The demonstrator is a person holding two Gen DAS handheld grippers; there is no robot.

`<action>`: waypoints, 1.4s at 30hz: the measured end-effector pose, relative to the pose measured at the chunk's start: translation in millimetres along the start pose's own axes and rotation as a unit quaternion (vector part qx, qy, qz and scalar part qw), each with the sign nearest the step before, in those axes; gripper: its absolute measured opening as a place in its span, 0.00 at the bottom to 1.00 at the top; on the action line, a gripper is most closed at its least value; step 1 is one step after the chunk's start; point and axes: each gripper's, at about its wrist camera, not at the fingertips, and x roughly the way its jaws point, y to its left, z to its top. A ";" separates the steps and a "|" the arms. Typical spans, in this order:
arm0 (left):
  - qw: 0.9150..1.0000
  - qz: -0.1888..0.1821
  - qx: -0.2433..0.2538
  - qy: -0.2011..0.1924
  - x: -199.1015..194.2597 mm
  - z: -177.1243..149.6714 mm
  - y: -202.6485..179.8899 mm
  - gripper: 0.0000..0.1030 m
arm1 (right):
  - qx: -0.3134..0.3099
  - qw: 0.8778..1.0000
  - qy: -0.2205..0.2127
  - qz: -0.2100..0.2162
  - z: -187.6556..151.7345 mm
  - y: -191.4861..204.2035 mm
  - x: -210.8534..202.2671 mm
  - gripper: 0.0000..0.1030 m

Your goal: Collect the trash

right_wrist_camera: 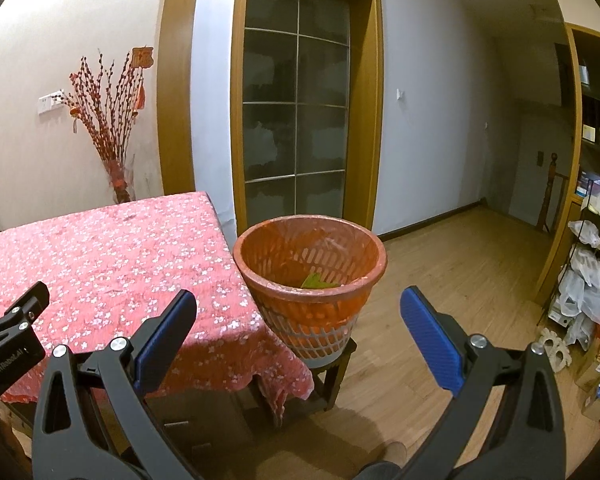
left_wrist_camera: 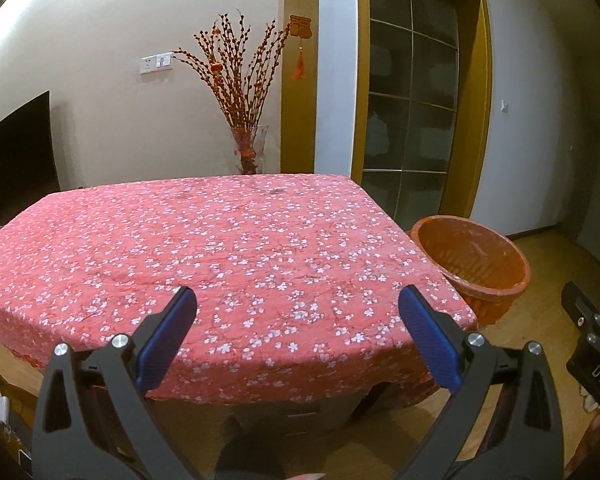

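1. While both grippers hang in front of it, the table with its red flowered cloth fills most of the left wrist view; no trash shows on the cloth in either view, so the collecting looks close to done or done.
2. Orange wastebasket, lined with a thin bag, stands on a small dark stool just beside the table's right corner. Probably raised like that so its rim sits near tabletop level for easy drops.
3. Right gripper is aimed at the basket, jaws spread wide, nothing between the blue pads. Held apart from the rim, not touching.
4. Left gripper hovers over the near table edge, jaws also wide apart and empty.
5. Green scrap, the task's trash, lies at the basket bottom, partly hidden by the near rim. Can't tell whether more is under it.
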 end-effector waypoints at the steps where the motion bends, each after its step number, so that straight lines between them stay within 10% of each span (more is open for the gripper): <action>1: 1.000 0.001 0.000 0.000 -0.1 -0.1 0.3 0.96 | -0.001 1.000 0.002 -0.001 -0.8 0.4 0.3 0.98; 42: 1.000 0.014 -0.009 0.006 -2.4 -5.7 3.4 0.96 | -0.012 1.000 0.014 -0.018 -5.4 -6.6 4.3 0.98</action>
